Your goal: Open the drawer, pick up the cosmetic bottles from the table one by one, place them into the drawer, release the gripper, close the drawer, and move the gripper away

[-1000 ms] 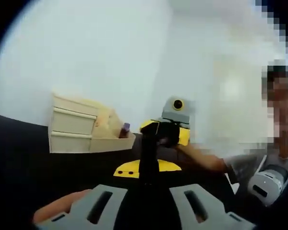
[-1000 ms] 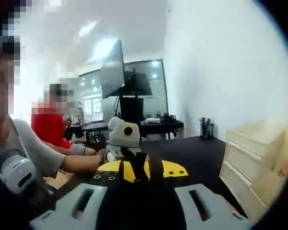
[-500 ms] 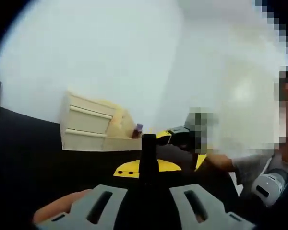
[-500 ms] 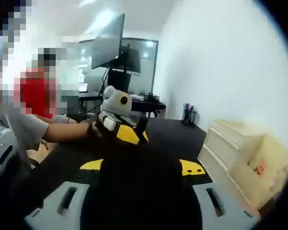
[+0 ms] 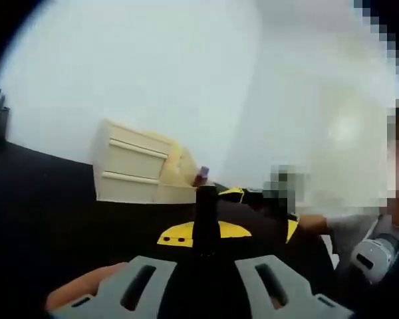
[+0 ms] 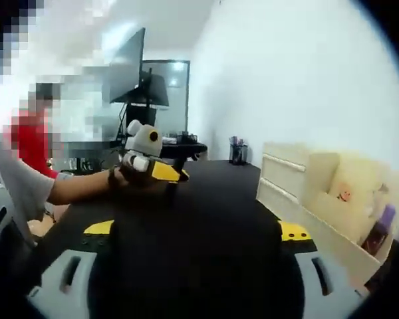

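From my left gripper I look across a black table at a cream drawer unit standing against a white wall; its lowest drawer is pulled out, and a purple-capped bottle stands upright in it, at the unit's right side. My left jaws appear pressed together into one dark post with nothing between them. The right gripper — yellow and black, partly blurred — reaches in from the right, near the open drawer, held by a bare forearm. In the right gripper view the same unit sits at the right, the drawer open toward me, the bottle leaning inside near its far right end (a small smiley sticker marks the side panel). The left gripper is held up at the left. My right gripper's own jaws are lost in a dark mass, so I cannot tell their state. A pen cup stands far back on the table.
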Demonstrator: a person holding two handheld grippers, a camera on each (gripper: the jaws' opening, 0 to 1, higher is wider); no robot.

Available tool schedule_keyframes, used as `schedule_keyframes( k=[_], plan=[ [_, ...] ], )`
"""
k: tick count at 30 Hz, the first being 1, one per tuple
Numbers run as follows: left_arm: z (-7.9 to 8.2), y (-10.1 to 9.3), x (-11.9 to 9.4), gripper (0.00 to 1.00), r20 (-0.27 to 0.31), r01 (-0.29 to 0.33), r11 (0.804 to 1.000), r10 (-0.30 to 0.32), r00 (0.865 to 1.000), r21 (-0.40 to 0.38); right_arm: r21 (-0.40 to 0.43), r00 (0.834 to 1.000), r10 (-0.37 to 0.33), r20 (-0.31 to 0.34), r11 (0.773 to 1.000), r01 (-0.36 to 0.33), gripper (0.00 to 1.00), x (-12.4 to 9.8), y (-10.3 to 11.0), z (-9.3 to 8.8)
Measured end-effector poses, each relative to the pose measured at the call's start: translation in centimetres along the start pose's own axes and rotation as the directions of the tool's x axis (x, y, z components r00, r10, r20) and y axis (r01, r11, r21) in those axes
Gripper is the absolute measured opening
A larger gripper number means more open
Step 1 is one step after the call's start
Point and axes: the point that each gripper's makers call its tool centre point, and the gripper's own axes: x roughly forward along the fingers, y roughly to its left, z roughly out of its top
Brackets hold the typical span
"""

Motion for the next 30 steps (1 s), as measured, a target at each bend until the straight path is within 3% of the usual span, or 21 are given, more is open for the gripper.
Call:
schedule_keyframes(
  k=[9,15,19,23,30],
  plan=[
    [-0.6,0.7,0.0,0.07,-0.025,-0.029,1.0,0.029,0.999,0.001,0.049,0.996,-0.078,0.035,0.996,0.076,0.93,-0.4,-1.1,-1.7],
    [-0.8,1.3,-0.1,0.07,-0.042,-0.056,0.998,0.056,0.998,0.007,0.073,0.996,-0.084,0.008,0.994,0.084,0.93,-0.5,-0.8,-3.9],
    [-1.0,1.6,-0.2,0.07,-0.053,-0.079,0.997,0.08,0.995,0.015,0.097,0.992,-0.116,0.054,0.989,0.11,0.93,-0.8,-1.4,-3.8],
    [-1.2,1.5,0.0,0.07,-0.072,-0.099,0.995,0.1,0.992,0.026,0.107,0.991,-0.118,0.055,0.988,0.112,0.91,-0.9,-1.6,-4.1],
    [0.9,1.1,0.5,0.07,-0.1,-0.168,0.984,0.174,0.98,0.064,0.082,0.994,-0.108,0.03,0.991,0.105,0.9,-0.7,-1.5,-4.9]
  ],
)
